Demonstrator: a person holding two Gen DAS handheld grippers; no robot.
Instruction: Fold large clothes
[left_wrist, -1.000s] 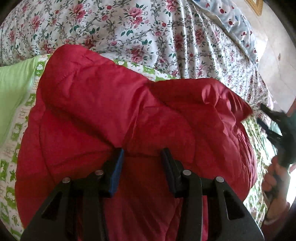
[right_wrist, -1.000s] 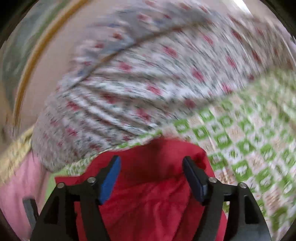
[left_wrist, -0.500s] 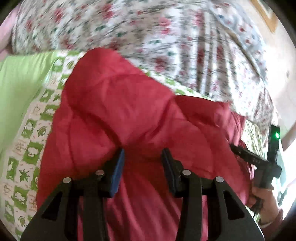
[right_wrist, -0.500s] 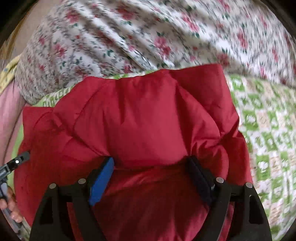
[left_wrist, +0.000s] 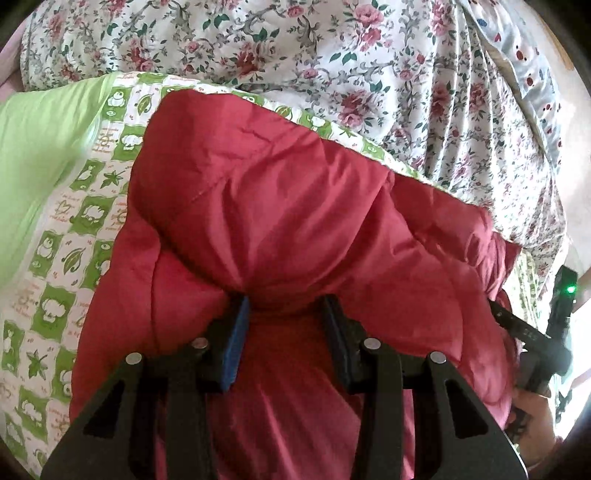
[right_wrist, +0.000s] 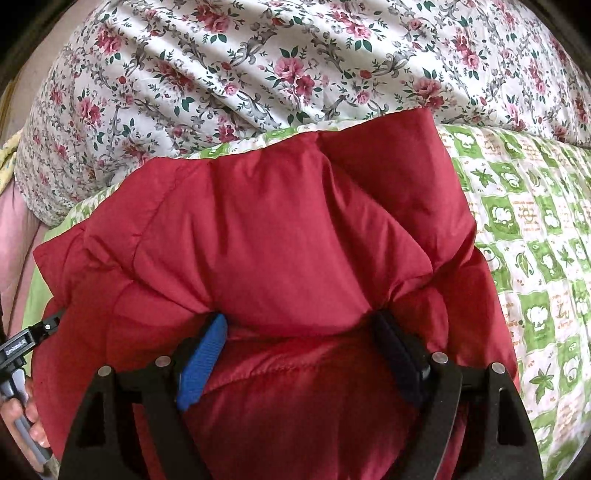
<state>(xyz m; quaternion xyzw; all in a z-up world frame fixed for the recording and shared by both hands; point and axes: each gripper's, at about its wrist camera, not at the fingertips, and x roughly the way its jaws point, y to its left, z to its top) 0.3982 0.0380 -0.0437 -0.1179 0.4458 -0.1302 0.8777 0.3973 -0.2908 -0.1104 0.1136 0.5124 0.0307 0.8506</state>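
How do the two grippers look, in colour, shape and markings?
Both are black, with angular frames cut by triangular holes and studded with silver pins. On the left gripper and the right gripper, one jaw carries a ribbed blue pad and the other a dark pad. Seen from the left wrist camera, the right gripper shows a green light; its arm bears small white lettering, too small to read.

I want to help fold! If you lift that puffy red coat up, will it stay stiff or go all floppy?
Probably floppy: the red coat bunches and creases where the right gripper and left gripper pinch it. Its puffy quilted panels suggest it is light for its size. The smooth, slightly shiny fabric may slip, so a firm grip seems wise.
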